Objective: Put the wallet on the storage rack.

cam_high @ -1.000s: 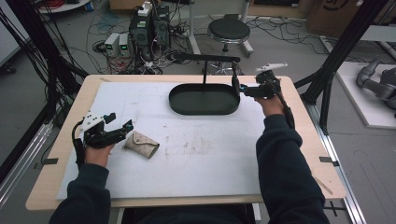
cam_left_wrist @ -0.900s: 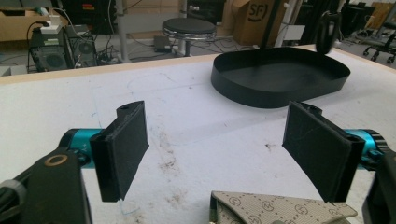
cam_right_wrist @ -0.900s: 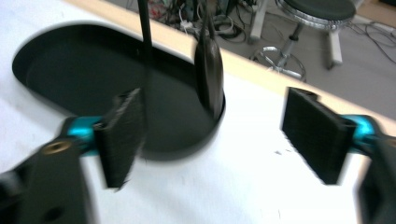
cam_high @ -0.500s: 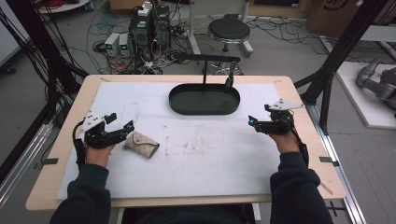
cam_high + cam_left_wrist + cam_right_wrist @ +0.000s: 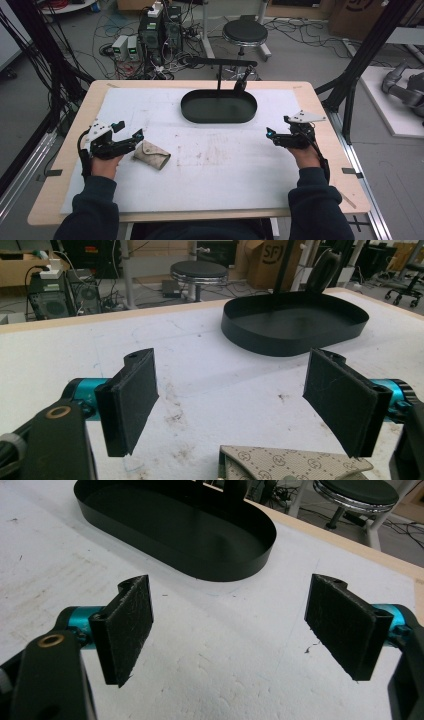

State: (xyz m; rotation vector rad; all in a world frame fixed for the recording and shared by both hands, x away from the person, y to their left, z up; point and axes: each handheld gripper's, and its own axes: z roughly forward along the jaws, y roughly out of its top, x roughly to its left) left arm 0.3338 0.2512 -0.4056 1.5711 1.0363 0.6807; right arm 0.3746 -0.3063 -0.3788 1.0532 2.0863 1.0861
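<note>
Nearest the person, the left gripper (image 5: 131, 135) sits low over the white table cover (image 5: 215, 165) with its jaws spread wide and nothing between them; in the left gripper view the pouch (image 5: 295, 466) lies just under and ahead of the jaw tips, one corner pointing between them. The pouch (image 5: 152, 154) is a small beige fabric piece lying flat on the left half of the table, just beside the left gripper's tips, apparently not yet touched. Judged step: closing on the pouch to lift it. To do that well, lower the jaws so the pads straddle a raised edge or fold rather than the flat face, centre the pouch between the pads, then close squarely so the thin cloth does not slide out. The right gripper (image 5: 278, 135) hovers over the right side of the table, jaws also wide and empty, well apart from the pouch. Farther off, the black oval tray (image 5: 219, 118) stands empty at the back centre of the table. Writing: a repeating monogram pattern covers the pouch, too small to read with certainty; a cardboard box (image 5: 264, 260) beyond the table shows "SF".
</note>
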